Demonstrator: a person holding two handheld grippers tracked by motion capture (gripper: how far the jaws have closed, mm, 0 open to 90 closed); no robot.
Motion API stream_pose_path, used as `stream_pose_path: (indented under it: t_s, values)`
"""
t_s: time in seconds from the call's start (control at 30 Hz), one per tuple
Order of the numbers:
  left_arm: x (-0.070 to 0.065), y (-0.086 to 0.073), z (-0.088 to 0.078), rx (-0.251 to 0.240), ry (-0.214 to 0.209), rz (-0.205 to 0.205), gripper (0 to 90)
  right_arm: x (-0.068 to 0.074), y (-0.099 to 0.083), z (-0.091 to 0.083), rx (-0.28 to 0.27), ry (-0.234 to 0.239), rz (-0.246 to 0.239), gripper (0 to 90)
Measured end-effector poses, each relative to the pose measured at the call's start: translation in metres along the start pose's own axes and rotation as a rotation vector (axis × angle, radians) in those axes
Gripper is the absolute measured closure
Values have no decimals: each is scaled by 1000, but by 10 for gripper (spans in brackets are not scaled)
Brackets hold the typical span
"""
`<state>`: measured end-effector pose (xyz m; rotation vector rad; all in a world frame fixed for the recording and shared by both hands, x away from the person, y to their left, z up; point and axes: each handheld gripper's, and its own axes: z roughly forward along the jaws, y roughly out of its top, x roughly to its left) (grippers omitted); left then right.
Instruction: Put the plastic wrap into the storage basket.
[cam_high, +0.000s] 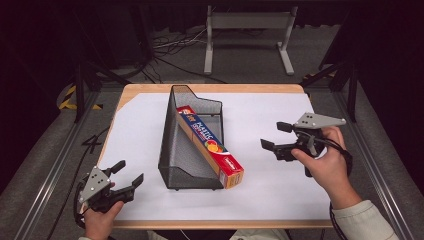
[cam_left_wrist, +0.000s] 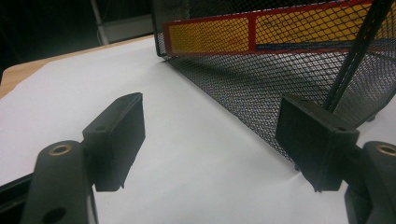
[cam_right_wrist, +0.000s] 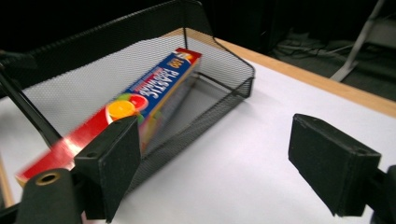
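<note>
A black mesh basket (cam_high: 172, 150) stands mid-table on white paper. A long plastic wrap box (cam_high: 210, 145), red and blue with fruit pictures, lies slanted inside it, its near end sticking out over the low front edge. My left gripper (cam_high: 129, 175) rests open at the near left corner, apart from the basket; its view faces the mesh wall (cam_left_wrist: 261, 93) with the box (cam_left_wrist: 210, 38) behind it. My right gripper (cam_high: 276, 136) is held open to the right of the basket, empty; the box (cam_right_wrist: 140, 95) and basket (cam_right_wrist: 224, 60) lie ahead of it.
White paper (cam_high: 280, 190) covers most of the wooden table (cam_high: 150, 89). A grey metal stand (cam_high: 247, 30) and cables lie on the floor beyond the far edge. Black frame legs flank the table.
</note>
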<state>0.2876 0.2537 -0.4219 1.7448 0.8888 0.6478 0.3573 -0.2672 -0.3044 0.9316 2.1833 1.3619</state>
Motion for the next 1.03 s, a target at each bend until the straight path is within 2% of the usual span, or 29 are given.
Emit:
stream_pose_path:
  t_s: [0.07,0.23,0.5,0.53,0.57,0.67,0.77,0.83,0.97,1.03]
  values:
    - [0,0,0,-1,1,0,249,-3,-10,-5,-13,-12,-23,177]
    - [0,0,-1,-1,2,-1,249,-9,-33,-12,-44,-19,-34,177]
    - [0,0,-1,-1,5,-2,249,-22,-77,-14,-65,-35,-15,177]
    - [0,0,-1,-1,5,-2,248,-22,-77,-14,-65,-35,-15,177]
    - [0,0,-1,0,5,0,249,-26,-89,-14,-65,-47,-7,177]
    - [0,0,-1,-1,6,1,249,-30,-106,-12,-60,-60,10,178]
    - [-1,0,-1,-4,2,3,249,-33,-119,-10,-64,-73,5,178]
    - [-1,1,-1,-3,1,5,249,-36,-124,-8,-52,-79,3,177]
    - [-1,1,-1,-6,-3,5,248,-37,-126,-9,-77,-76,23,177]
    - [-1,1,-1,-7,-2,6,249,-38,-128,-9,-72,-76,23,172]
